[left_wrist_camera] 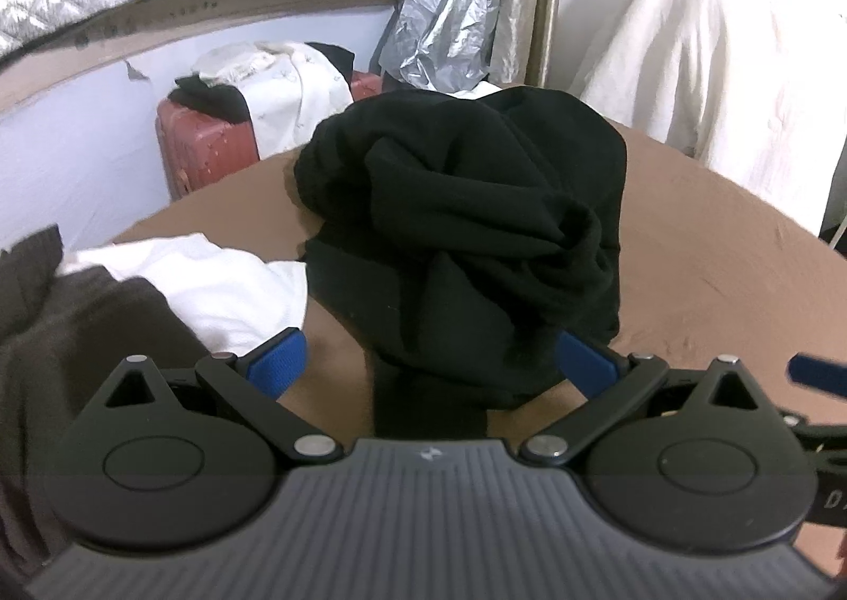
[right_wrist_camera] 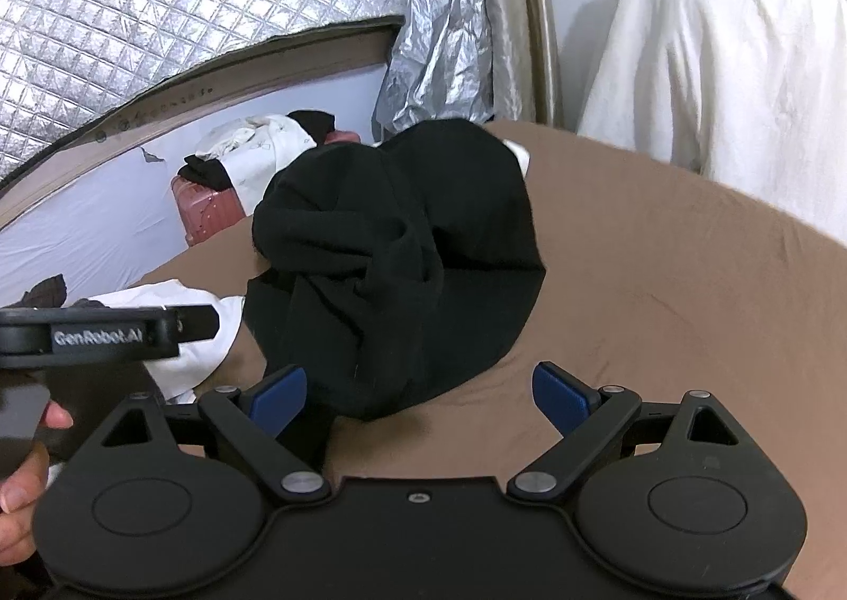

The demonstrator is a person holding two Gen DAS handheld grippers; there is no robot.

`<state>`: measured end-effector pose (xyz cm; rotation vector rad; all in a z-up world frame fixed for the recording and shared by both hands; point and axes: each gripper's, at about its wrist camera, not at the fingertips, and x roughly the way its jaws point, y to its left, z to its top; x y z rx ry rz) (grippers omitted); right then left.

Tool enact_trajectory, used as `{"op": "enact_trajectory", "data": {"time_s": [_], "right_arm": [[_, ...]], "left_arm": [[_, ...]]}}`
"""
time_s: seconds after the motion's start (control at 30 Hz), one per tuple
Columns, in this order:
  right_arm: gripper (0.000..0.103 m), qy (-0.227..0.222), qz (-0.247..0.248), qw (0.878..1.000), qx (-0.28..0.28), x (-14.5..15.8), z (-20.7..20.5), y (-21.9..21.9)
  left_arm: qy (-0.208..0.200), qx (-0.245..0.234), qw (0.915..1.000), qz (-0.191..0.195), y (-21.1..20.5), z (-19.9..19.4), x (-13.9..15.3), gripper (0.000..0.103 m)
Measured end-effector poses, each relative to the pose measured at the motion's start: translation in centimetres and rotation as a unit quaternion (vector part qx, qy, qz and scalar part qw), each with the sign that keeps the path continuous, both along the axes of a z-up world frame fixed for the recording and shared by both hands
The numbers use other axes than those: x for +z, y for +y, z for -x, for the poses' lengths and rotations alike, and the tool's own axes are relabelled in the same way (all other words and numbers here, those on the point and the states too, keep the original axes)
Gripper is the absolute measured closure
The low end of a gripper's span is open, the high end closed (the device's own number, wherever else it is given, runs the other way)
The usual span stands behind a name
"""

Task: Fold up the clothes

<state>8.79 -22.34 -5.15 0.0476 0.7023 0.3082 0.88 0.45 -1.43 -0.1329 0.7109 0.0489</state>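
Black fabric, a crumpled black garment [left_wrist_camera: 466, 229], lies heaped in the middle of a brown table [left_wrist_camera: 714, 272], bunched into thick folds. A narrow strip of it trails toward me and passes between the blue-padded fingers of my left gripper [left_wrist_camera: 431, 362]. Those fingers are spread wide apart, one on each side of the near edge of the heap, and the cloth hides part of the right-hand pad. I cannot tell whether either pad touches the cloth.

From the right wrist camera, my right gripper [right_wrist_camera: 421, 393] also has its fingers spread apart, with nothing between them but bare tabletop and the rounded near edge of the black garment, which overlaps the left-hand pad. My left hand [right_wrist_camera: 21, 473] shows at the lower left edge of that view, wrapped around the handle of the other gripper.

To the left of the black heap lies a white garment [left_wrist_camera: 212, 282], rumpled, and nearer me beside it a dark brown garment [left_wrist_camera: 79, 335]. Beyond the table stands a red suitcase [left_wrist_camera: 206, 145] with light and dark clothes piled on top. Quilted silver sheeting [right_wrist_camera: 159, 18] covers the back wall, and a cream cloth [left_wrist_camera: 714, 44] hangs at the right.
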Motion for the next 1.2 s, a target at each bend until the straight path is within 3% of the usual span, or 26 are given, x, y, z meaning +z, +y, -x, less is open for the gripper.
{"op": "enact_trajectory", "data": {"time_s": [0.13,0.23,0.33,0.4,0.5,0.57,0.67,0.77,0.83,0.93,1.07,1.2], "right_arm": [[0.008,0.017,-0.038,0.999,0.003,-1.5,-1.1,-0.8],[0.008,0.003,-0.061,0.998,-0.005,-3.9,-2.9,-1.9],[0.009,0.024,-0.059,0.998,0.012,-5.8,-6.2,-2.7],[0.010,0.032,-0.062,0.997,0.045,-5.6,-8.2,-3.1],[0.010,0.052,-0.056,0.993,0.086,-3.0,-11.4,-3.3],[0.010,0.069,-0.026,0.992,0.101,-0.5,-13.9,-3.1],[0.010,0.082,0.070,0.986,0.128,2.9,-16.9,-2.2],[0.010,0.098,0.196,0.958,0.183,4.2,-18.8,-0.2],[0.010,0.102,0.246,0.940,0.215,4.6,-19.8,1.0],[0.011,0.088,0.250,0.930,0.254,4.7,-21.8,2.3],[0.011,0.068,0.209,0.937,0.270,4.2,-24.3,2.7],[0.011,0.080,0.191,0.941,0.269,2.7,-26.8,2.2]], "left_arm": [[-0.014,0.013,0.9991,0.039,0.5,-0.7,-0.3,0.000],[0.002,0.004,0.9952,0.097,-0.4,-4.2,0.4,0.001],[0.030,-0.053,0.9961,0.064,-2.9,-8.4,1.6,0.000],[0.053,-0.042,0.9967,0.045,-3.5,-12.0,2.3,0.000],[0.069,0.013,0.9960,0.055,-2.6,-16.8,3.3,0.000],[0.059,0.056,0.9956,0.046,-2.2,-19.0,4.1,0.000],[0.044,0.064,0.9954,0.056,-1.9,-20.5,4.8,0.000],[0.010,0.054,0.9966,0.061,-1.8,-19.9,4.8,0.000],[0.012,0.080,0.9956,0.049,-0.8,-19.9,3.8,0.000],[0.017,0.148,0.9883,0.034,2.0,-20.1,1.6,0.000],[0.023,0.207,0.9768,0.049,6.5,-21.1,-2.2,0.000],[0.071,0.199,0.9742,0.080,8.9,-23.6,-7.2,0.000]]}}
